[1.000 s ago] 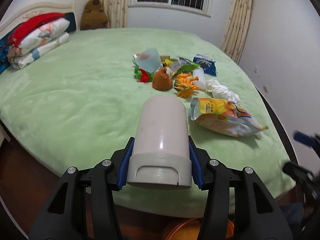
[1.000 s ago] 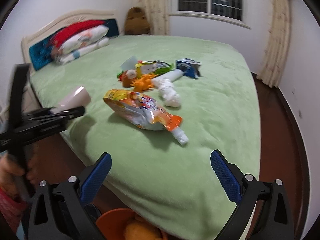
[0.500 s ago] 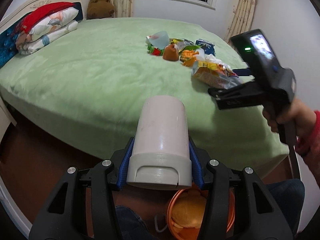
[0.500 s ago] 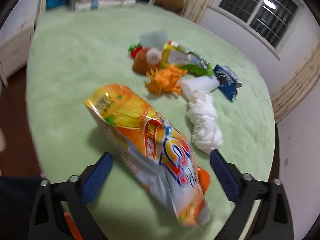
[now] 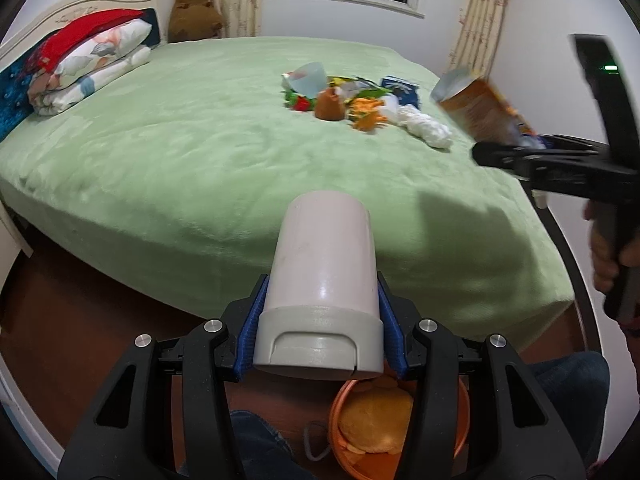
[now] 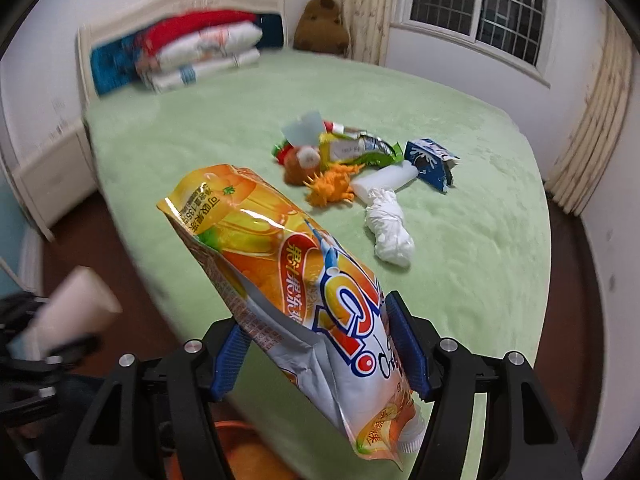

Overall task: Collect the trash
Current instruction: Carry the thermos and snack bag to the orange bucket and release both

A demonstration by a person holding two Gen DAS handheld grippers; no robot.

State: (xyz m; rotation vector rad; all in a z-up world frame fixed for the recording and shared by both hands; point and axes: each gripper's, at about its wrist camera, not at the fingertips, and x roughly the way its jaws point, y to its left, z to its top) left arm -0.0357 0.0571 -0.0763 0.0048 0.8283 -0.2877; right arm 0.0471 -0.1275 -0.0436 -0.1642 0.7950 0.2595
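Observation:
My left gripper (image 5: 320, 344) is shut on a beige plastic bottle (image 5: 322, 276), held over the floor in front of the bed, above an orange bin (image 5: 400, 428) with trash inside. My right gripper (image 6: 320, 356) is shut on an orange snack pouch (image 6: 288, 272) and holds it lifted off the green bed (image 6: 460, 248); the pouch also shows at the right of the left wrist view (image 5: 480, 108). A trash pile lies mid-bed: white crumpled bag (image 6: 390, 228), orange spiky piece (image 6: 332, 190), blue carton (image 6: 430, 158), brown lump (image 5: 330, 106).
Pillows and folded bedding (image 5: 84, 68) lie at the headboard with a brown plush toy (image 5: 195, 10) beside them. A white nightstand (image 6: 48, 176) stands left of the bed. The orange bin rim shows below the right gripper (image 6: 236, 428). Curtains and a window are behind.
My right gripper has closed on the snack pouch and lifted it off the bed. My left gripper, still holding the bottle, has stayed above the orange bin.

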